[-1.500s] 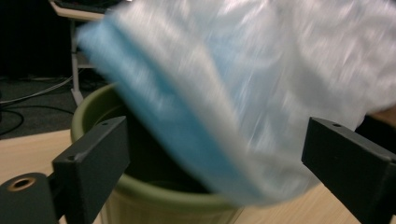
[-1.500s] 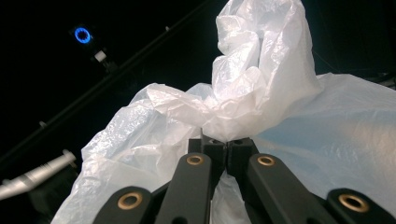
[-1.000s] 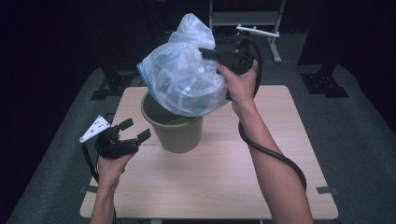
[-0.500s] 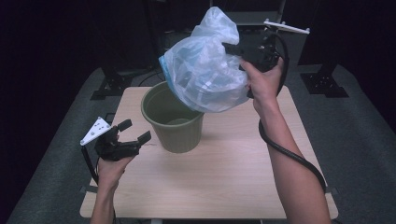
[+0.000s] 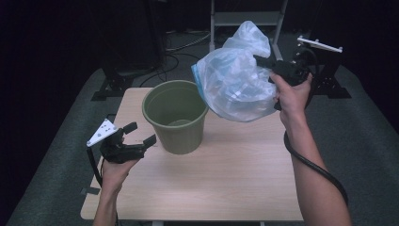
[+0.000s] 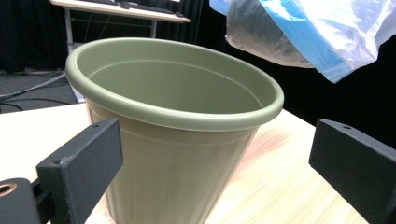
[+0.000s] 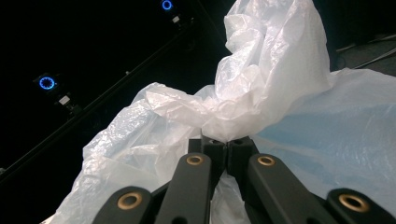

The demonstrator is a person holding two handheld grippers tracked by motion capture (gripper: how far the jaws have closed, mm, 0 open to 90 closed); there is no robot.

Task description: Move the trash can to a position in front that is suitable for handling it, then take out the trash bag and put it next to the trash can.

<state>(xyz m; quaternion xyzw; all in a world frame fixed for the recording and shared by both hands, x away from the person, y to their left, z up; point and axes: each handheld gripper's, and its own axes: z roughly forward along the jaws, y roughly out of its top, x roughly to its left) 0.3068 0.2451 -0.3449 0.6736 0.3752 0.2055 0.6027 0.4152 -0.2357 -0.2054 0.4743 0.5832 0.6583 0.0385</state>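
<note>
A green plastic pot stands upright on the wooden table, left of centre. In the air to its right hangs a translucent pale blue plastic bag, bulging and clear of the pot's rim. My right gripper is shut on the bag's bunched neck, and in the right gripper view the jaws pinch the crumpled plastic. My left gripper is held open just left of the pot, with nothing in it. The left gripper view shows the pot ahead between the spread jaws and the bag above.
A metal stand and cables lie on the dark floor behind the table. A black frame stands at the right rear. The table's right half is bare wood.
My right gripper has carried the bag to the right, from over the pot to beside it, and slightly down. The left gripper has stayed in place.
</note>
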